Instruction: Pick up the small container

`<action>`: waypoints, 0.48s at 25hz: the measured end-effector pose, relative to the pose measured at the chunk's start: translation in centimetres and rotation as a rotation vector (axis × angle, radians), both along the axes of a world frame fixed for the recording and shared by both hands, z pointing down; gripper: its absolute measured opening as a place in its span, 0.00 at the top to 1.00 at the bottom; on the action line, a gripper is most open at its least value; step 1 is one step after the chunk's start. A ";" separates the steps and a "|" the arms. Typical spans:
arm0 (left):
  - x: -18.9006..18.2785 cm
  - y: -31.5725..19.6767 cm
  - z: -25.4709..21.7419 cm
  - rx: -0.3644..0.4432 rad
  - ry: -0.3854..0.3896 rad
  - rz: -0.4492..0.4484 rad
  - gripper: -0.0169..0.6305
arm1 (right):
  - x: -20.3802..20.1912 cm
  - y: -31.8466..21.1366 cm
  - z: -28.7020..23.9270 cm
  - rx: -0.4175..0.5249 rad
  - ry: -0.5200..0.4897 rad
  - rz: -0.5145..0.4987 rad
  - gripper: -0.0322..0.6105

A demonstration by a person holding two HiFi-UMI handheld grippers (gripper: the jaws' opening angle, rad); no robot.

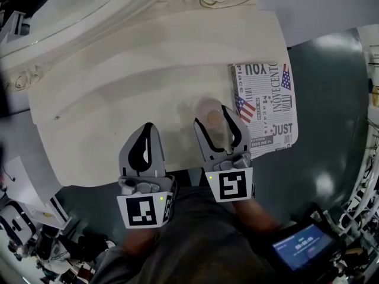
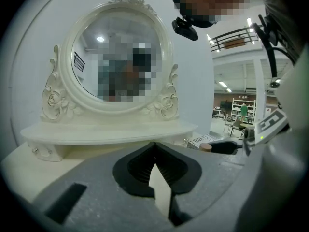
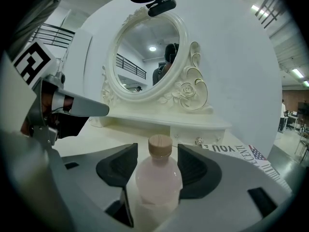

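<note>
A small pale pink bottle (image 3: 158,178) with a tan cap stands upright on the cream dressing table (image 1: 118,99). It stands between the jaws of my right gripper (image 3: 157,148), which are spread wide; I see no pad pressing on it. From above, the bottle (image 1: 207,106) shows as a pale round shape inside the right gripper (image 1: 212,116). My left gripper (image 1: 148,126) hovers beside it to the left, its tips together with nothing between them. In the left gripper view that gripper (image 2: 154,144) points at the mirror, and the bottle's cap (image 2: 206,147) shows at the right.
An ornate cream vanity mirror (image 2: 118,62) stands at the back of the table, with a low shelf and drawer knobs under it. A printed sheet with flags and letters (image 1: 263,105) lies at the table's right edge. Dark floor lies beyond, and a lit screen (image 1: 302,247) sits at the lower right.
</note>
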State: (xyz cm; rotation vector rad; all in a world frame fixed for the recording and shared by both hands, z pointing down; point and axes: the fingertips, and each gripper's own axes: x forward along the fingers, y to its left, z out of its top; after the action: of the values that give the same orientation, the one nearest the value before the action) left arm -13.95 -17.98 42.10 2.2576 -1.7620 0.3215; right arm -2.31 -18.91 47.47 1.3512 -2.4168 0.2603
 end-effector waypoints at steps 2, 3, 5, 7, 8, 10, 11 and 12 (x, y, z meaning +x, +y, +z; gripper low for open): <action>-0.2 -0.1 0.4 -0.007 0.001 -0.001 0.95 | -0.1 0.0 0.5 -0.005 0.004 0.004 0.60; -0.3 -0.2 0.5 -0.011 0.003 -0.001 0.95 | -0.1 0.0 0.7 -0.007 0.008 0.004 0.60; -0.5 -0.3 0.9 -0.019 0.005 -0.002 0.95 | -0.2 0.0 0.9 -0.002 0.015 0.006 0.60; -0.6 -0.4 1.3 -0.027 0.007 -0.001 0.95 | -0.2 -0.1 0.9 0.011 0.023 0.012 0.60; -0.5 -0.4 1.6 -0.031 0.009 0.001 0.95 | -0.2 -0.2 1.0 0.019 0.025 0.019 0.60; -0.5 -0.3 1.8 -0.035 0.008 0.004 0.95 | -0.1 -0.3 0.9 0.038 0.031 0.038 0.60; -0.5 -0.3 1.9 -0.036 0.008 0.005 0.95 | 0.0 -0.4 0.9 0.046 0.035 0.042 0.60; -0.5 -0.4 2.0 -0.038 0.008 0.006 0.95 | 0.0 -0.4 1.0 0.048 0.038 0.044 0.60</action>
State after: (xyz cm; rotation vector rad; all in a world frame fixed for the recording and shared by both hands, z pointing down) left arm -14.45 -18.34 44.05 2.2357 -1.7307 0.3433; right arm -2.28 -19.30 48.42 1.4187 -2.3786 0.1873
